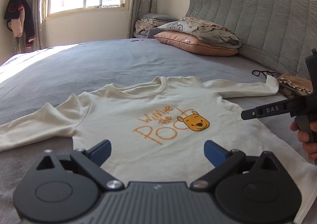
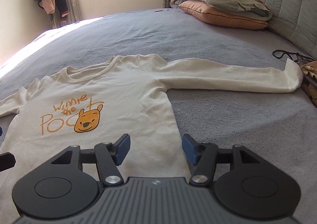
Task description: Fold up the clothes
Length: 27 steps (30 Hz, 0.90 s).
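Note:
A cream long-sleeved shirt (image 1: 150, 105) with an orange bear print (image 1: 197, 123) lies flat, face up, on the grey bed (image 1: 99, 65), both sleeves spread out sideways. My left gripper (image 1: 157, 151) hovers over the shirt's lower middle, its blue pads wide apart and nothing between them. My right gripper (image 2: 156, 148) stands open above the shirt's (image 2: 111, 93) right side edge, near the hem, with its pads clear of the cloth. In the left wrist view, one finger of the right gripper (image 1: 265, 112) shows at the right, held by a hand (image 1: 305, 139).
Pillows and folded bedding (image 1: 198, 34) are stacked at the far end against the grey padded headboard (image 1: 267, 22). A patterned cloth with a black cord (image 2: 309, 69) lies by the right sleeve's cuff. Clothes hang in the far left corner (image 1: 19, 16) beside the window.

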### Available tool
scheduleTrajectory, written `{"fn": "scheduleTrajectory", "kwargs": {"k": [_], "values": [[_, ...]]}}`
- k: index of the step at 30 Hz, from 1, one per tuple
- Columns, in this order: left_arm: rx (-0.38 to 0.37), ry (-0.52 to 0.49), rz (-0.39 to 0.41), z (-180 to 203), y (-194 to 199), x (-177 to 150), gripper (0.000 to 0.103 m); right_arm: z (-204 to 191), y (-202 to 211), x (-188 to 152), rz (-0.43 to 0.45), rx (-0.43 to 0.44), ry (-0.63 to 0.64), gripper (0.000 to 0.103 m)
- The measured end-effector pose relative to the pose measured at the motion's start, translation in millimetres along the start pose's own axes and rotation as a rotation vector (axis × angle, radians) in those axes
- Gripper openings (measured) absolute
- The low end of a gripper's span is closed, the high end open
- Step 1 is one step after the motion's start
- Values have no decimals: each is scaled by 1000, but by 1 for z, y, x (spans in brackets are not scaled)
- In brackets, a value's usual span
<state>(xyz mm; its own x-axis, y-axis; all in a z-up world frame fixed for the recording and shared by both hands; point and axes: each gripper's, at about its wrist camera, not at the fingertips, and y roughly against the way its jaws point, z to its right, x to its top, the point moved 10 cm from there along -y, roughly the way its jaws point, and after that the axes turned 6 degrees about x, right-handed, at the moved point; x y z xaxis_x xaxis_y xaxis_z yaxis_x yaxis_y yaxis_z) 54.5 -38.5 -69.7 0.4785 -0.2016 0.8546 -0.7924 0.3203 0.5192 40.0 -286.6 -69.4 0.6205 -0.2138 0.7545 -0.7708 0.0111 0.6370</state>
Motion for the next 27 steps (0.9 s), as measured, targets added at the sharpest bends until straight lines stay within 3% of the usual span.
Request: {"fn": "scheduleTrajectory", "kwargs": {"k": [4, 10, 14, 23, 24, 25, 27], "values": [[22, 62, 15, -8, -16, 5, 100, 23, -14, 23, 31, -32, -33, 61], [60, 71, 76, -17, -29, 17, 100, 75, -34, 43, 120, -130, -133, 61], [16, 129, 66, -18, -39, 19, 100, 127, -47, 40, 129, -204, -301, 61], [46, 204, -36, -33, -67, 8, 100, 187, -54, 54, 224, -290, -420, 58], [48, 214, -53, -35, -70, 5, 100, 192, -56, 56, 233, -297, -427, 52], [47, 218, -57, -36, -71, 4, 100, 195, -57, 56, 231, -309, -429, 36], [50, 207, -59, -35, -71, 3, 101, 198, -59, 56, 226, -316, -432, 24]]}}
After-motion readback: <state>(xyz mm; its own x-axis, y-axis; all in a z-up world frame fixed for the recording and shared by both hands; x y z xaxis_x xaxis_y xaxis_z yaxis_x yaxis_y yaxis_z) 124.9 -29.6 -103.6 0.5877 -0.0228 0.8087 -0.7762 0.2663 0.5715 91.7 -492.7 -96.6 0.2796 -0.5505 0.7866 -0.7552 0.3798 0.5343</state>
